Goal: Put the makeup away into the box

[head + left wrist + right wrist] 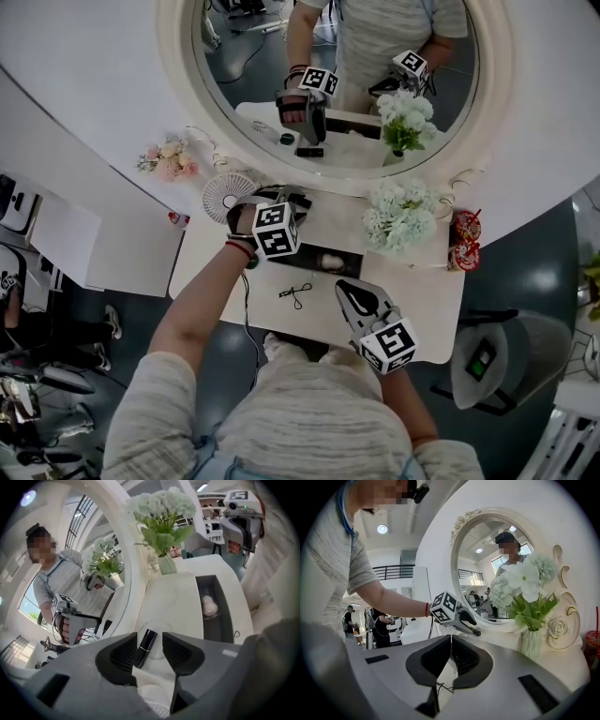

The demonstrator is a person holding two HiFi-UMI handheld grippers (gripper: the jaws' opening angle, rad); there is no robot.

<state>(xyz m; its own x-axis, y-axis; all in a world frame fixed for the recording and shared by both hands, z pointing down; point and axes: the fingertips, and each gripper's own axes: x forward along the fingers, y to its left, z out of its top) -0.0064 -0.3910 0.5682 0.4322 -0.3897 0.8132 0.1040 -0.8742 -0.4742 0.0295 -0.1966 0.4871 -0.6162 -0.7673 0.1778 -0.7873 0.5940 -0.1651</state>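
A black lipstick tube (pixel 144 649) lies on the white dressing table (pixel 176 602), close to the mirror. My left gripper (pixel 150 640) stands open over it, jaws on either side with a gap on the right, and its pads do not press it. In the head view the left gripper (pixel 292 199) reaches toward the mirror's foot. The long black box (pixel 314 260) sits mid-table with a pale puff (pixel 208 605) inside. My right gripper (pixel 349 289) hovers near the table's front, shut and empty (pixel 451 639).
A vase of white flowers (pixel 401 214) stands at the back right, with red ornaments (pixel 466 239) beyond it. A small white fan (pixel 228 195) sits at the back left. A thin black cord (pixel 295 293) lies before the box. The round mirror (pixel 356 84) rises behind.
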